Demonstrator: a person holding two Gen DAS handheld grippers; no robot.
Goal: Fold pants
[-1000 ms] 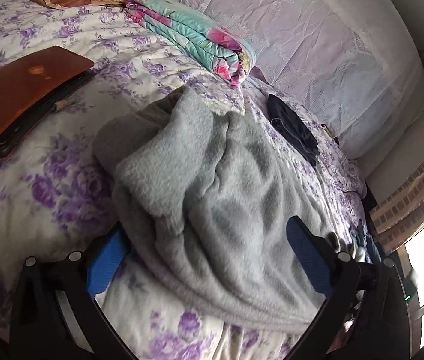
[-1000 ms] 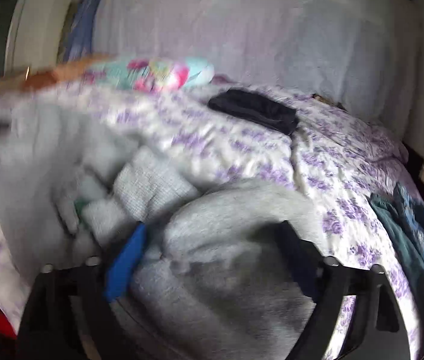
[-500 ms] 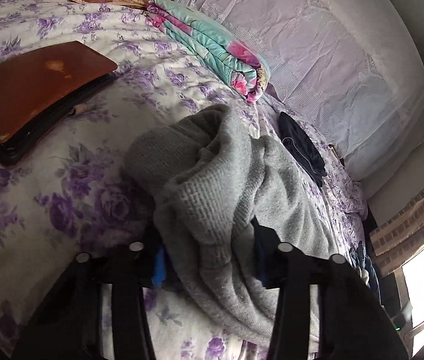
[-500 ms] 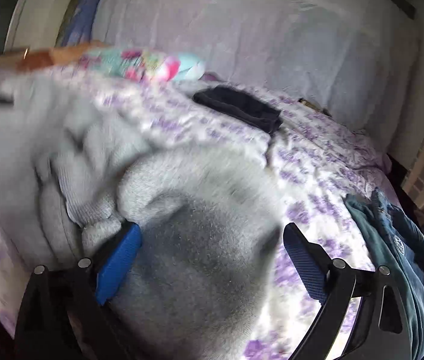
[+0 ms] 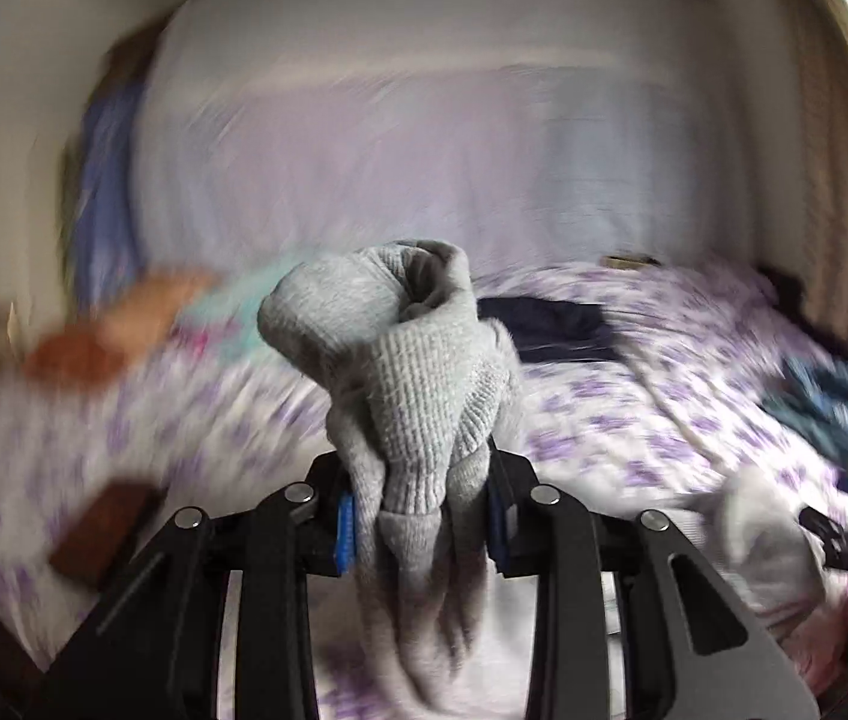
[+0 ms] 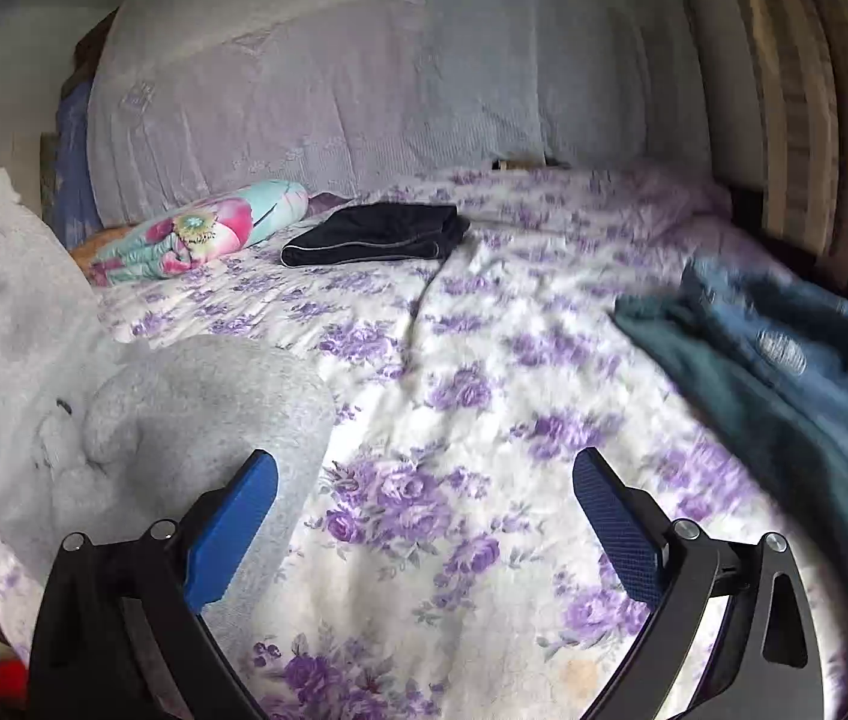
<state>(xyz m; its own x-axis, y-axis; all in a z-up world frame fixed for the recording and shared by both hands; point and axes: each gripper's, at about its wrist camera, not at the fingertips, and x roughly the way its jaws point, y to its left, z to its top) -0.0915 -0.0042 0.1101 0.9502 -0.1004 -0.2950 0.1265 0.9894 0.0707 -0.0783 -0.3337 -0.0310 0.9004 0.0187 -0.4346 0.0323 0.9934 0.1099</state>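
Note:
The grey fleece pants [image 5: 417,372] are bunched between the blue pads of my left gripper [image 5: 424,528], which is shut on their ribbed band and holds them up above the bed; the view is motion-blurred. In the right wrist view the same pants [image 6: 141,420] hang and pile at the left on the floral bedspread [image 6: 484,420]. My right gripper [image 6: 424,510] is open and empty, its left pad just beside the pants' edge.
Folded dark pants [image 6: 375,234] lie near the headboard. A rolled floral blanket [image 6: 201,234] lies at the back left. Blue and teal clothes [image 6: 784,372] are piled at the right. The padded headboard [image 6: 393,72] closes the far side.
My left gripper has lifted and swung up with the pants' band in it. My right gripper has let the grey fabric out of its jaws and now faces the bare bedspread.

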